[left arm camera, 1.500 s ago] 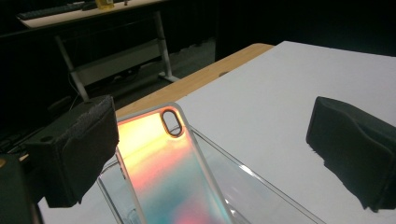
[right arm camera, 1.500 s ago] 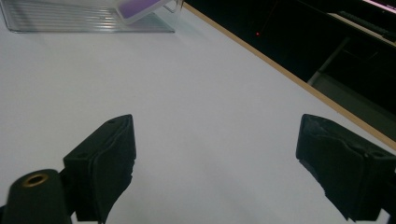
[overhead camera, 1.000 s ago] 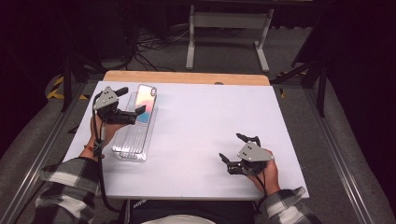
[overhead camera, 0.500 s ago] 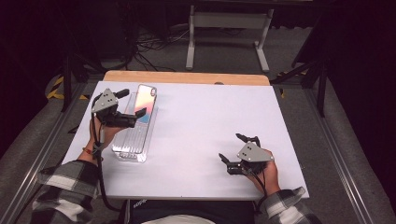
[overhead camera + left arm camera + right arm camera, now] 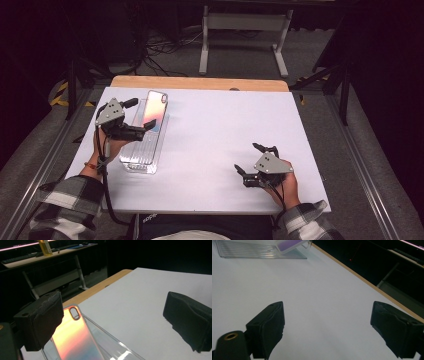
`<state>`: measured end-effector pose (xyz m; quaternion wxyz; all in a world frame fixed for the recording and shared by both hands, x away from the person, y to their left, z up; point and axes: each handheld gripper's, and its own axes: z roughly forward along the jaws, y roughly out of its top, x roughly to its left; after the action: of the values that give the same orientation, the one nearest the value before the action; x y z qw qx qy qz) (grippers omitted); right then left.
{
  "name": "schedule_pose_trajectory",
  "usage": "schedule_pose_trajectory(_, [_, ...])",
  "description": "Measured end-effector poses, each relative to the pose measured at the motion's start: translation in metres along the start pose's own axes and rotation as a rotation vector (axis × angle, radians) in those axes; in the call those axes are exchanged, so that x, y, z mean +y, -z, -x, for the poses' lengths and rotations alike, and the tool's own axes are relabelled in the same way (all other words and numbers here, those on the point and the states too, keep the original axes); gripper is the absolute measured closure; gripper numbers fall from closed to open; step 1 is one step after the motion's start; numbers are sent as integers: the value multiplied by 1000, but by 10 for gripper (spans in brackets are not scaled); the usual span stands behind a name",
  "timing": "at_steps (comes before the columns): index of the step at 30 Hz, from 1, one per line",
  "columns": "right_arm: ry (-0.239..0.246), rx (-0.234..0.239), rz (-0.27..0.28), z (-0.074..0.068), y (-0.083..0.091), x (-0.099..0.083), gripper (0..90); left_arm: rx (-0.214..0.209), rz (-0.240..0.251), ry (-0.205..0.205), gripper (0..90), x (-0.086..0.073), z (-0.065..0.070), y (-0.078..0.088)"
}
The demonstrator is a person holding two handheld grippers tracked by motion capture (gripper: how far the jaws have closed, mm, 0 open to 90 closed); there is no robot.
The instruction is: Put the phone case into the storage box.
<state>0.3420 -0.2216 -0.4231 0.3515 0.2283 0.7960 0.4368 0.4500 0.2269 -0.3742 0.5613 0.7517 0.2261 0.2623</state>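
An iridescent phone case [image 5: 154, 107] leans tilted on the far end of a clear ribbed plastic tray [image 5: 141, 156] at the left of the white table. My left gripper [image 5: 139, 115] hovers open at the case's near left side, with nothing between its jaws. In the left gripper view the case [image 5: 75, 340] glows orange-pink by the left pad [image 5: 41, 318], and the tray's clear rim [image 5: 110, 336] runs beside it. My right gripper [image 5: 248, 158] rests open near the front right, over bare table. The right gripper view shows the tray [image 5: 249, 250] and case [image 5: 289, 245] far off.
The white table top [image 5: 225, 125] has a wooden strip [image 5: 200, 83] along its far edge. Beyond it stand a white metal frame [image 5: 240, 30] and floor cables. A desk with a yellow bottle [image 5: 45, 247] stands in the dark background.
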Motion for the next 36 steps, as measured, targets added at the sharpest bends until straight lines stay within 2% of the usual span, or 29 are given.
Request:
schedule_pose_trajectory(11, [3,0,0,-1,0,1,128,-12,-3,-22,38,-2,10,10])
schedule_pose_trajectory(19, [2,0,0,-1,0,1,129,-10,12,-31,38,-2,17,16])
schedule_pose_trajectory(23, [3,2,0,-1,0,1,128,-23,11,-28,39,-2,19,20])
schedule_pose_trajectory(36, [3,4,0,-2,-1,1,128,-16,18,-35,39,-2,27,27])
